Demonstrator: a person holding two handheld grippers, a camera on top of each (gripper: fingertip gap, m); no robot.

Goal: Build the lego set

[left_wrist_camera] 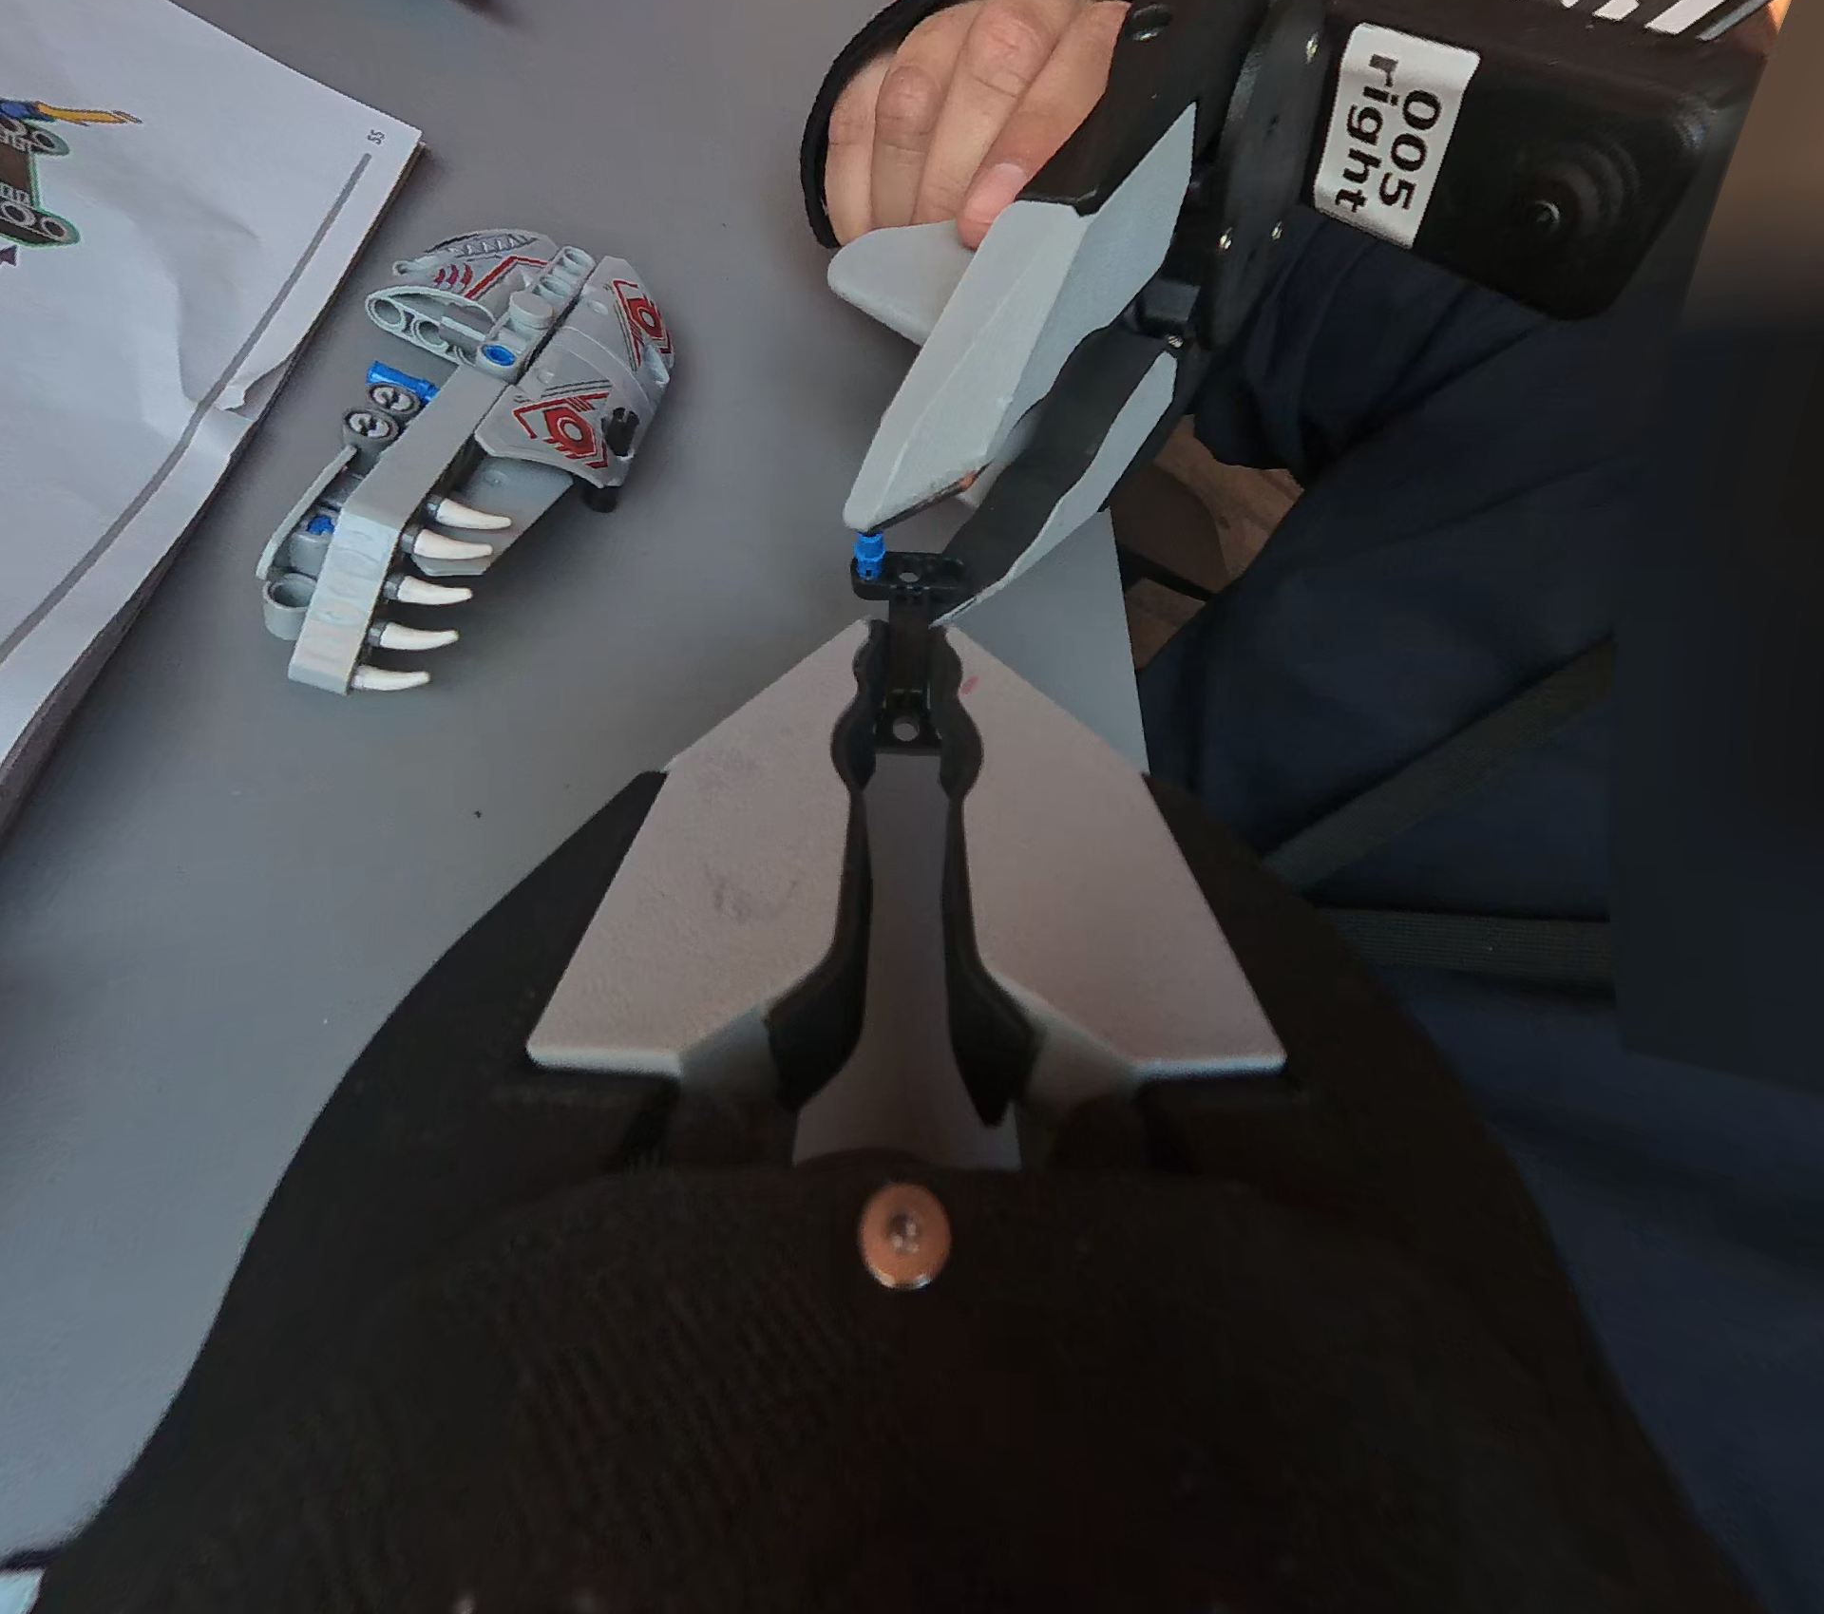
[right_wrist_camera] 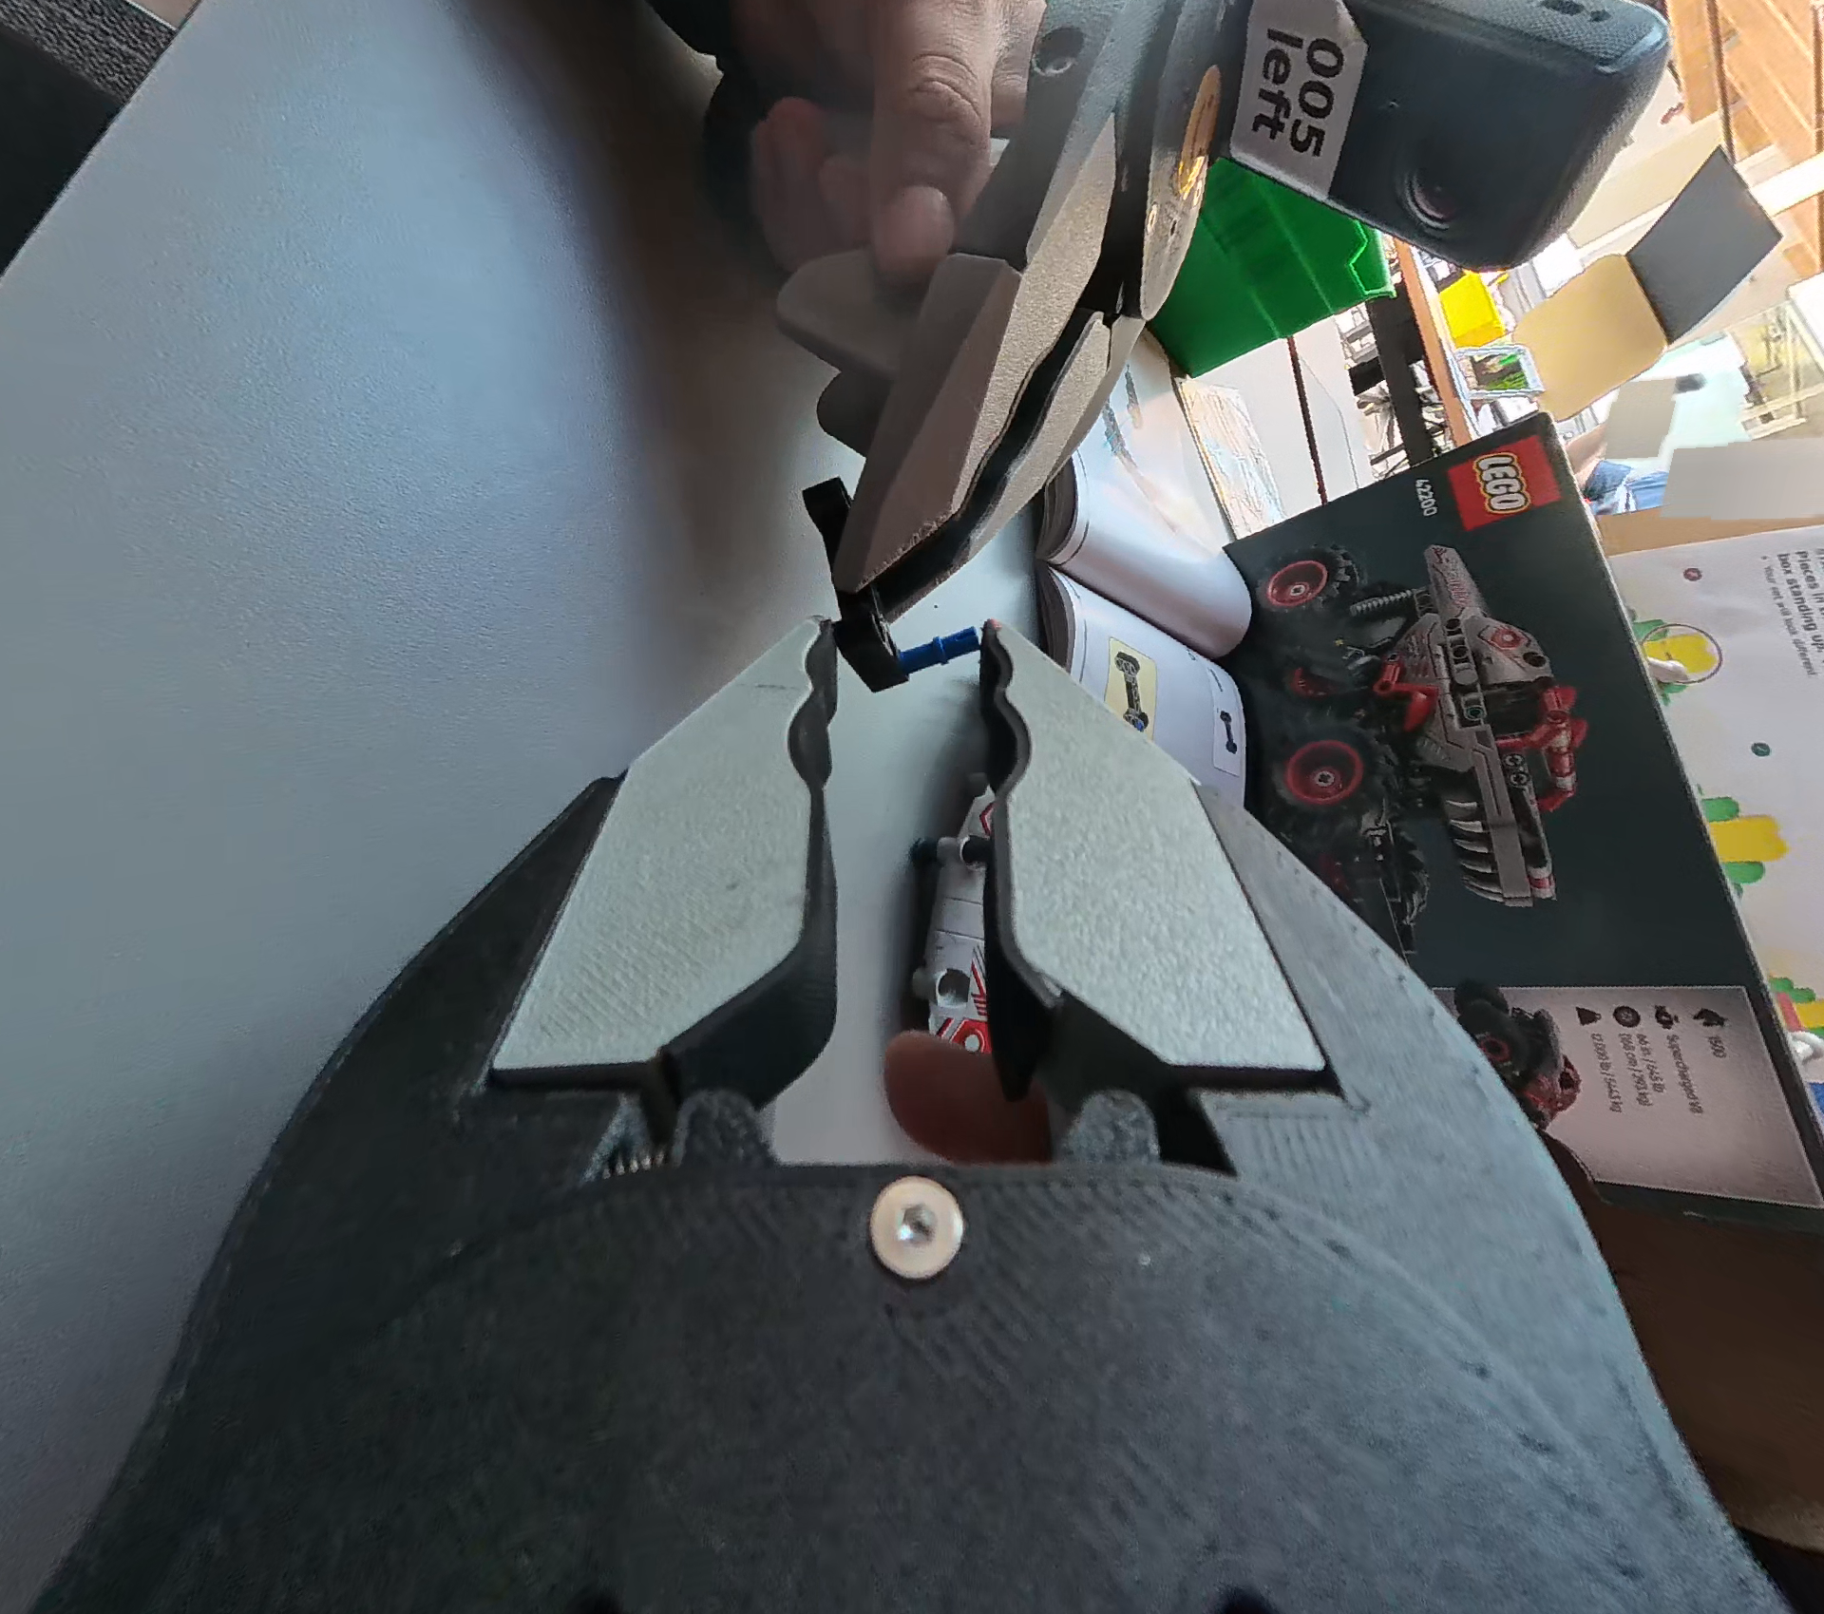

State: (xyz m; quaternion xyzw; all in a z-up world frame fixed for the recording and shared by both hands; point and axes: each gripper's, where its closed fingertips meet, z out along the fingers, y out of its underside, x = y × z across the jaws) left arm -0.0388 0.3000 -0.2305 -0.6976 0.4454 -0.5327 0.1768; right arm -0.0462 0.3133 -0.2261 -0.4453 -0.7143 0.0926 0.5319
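My left gripper (left_wrist_camera: 903, 659) is shut on a small black connector piece (left_wrist_camera: 906, 703) and holds it above the grey table (left_wrist_camera: 642, 37). A blue pin (left_wrist_camera: 869, 550) sticks out of the connector's far end. My right gripper (right_wrist_camera: 908, 644) has its jaws narrowly apart. One fingertip (right_wrist_camera: 824, 659) rests on the black connector (right_wrist_camera: 869, 649) and the other meets the end of the blue pin (right_wrist_camera: 933, 659), squeezing them together. The left gripper (right_wrist_camera: 874, 575) comes down from above in the right wrist view. The right gripper (left_wrist_camera: 908, 570) enters the left wrist view from the upper right.
A grey jaw assembly with white teeth and red stickers (left_wrist_camera: 464, 461) lies on the table to the left and also shows between the right fingers (right_wrist_camera: 952, 925). The open instruction booklet (left_wrist_camera: 148, 234) is at far left. The set's box (right_wrist_camera: 1481, 777) and a green bin (right_wrist_camera: 1234, 234) stand at the right. Less than 4 cm separates the two grippers' tips.
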